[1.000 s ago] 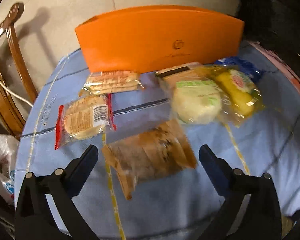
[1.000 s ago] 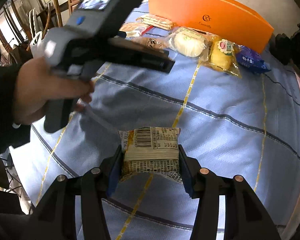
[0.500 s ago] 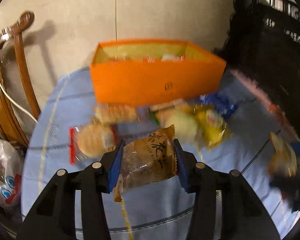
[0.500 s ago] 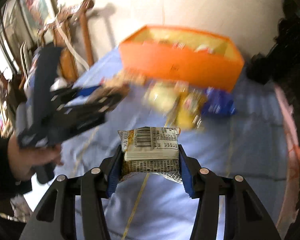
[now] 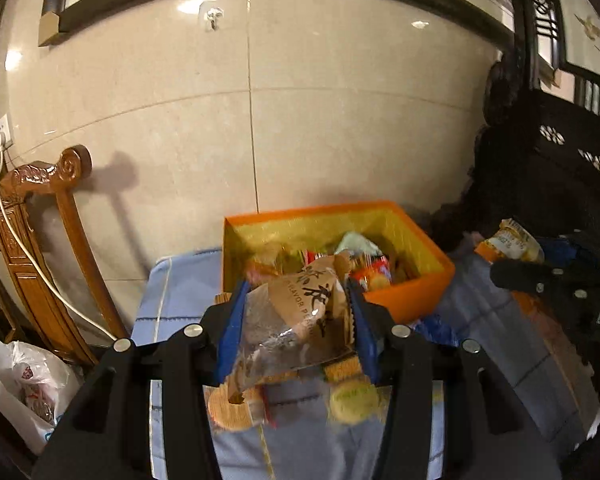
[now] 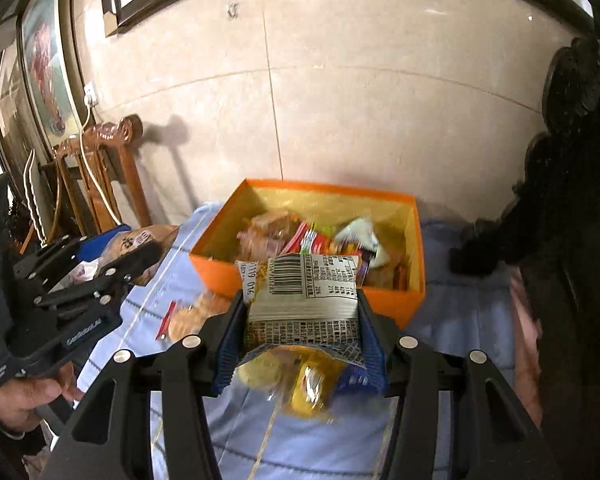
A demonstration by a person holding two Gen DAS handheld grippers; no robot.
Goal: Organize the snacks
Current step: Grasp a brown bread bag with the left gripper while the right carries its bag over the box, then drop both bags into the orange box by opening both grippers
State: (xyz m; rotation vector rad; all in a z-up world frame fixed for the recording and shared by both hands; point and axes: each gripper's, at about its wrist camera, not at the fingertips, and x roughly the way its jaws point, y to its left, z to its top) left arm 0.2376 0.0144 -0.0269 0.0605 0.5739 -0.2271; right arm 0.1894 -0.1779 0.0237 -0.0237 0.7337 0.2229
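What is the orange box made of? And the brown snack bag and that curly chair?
The orange box looks like stiff, matte cardboard: thin flat walls, sharp folded corners, a yellowish lining. The brown snack bag seems to be thin plastic film, part clear and shiny, with crinkles; its brown part might be paper-look print. The curly chair looks like carved, varnished wood: reddish-brown with a glossy scroll.

Left gripper (image 5: pixel 296 324) clamps a brown snack pkt (image 5: pixel 300 320). Orange box (image 5: pixel 404 292) w/ snacks behind it, on blue cloth (image 5: pixel 180 292).
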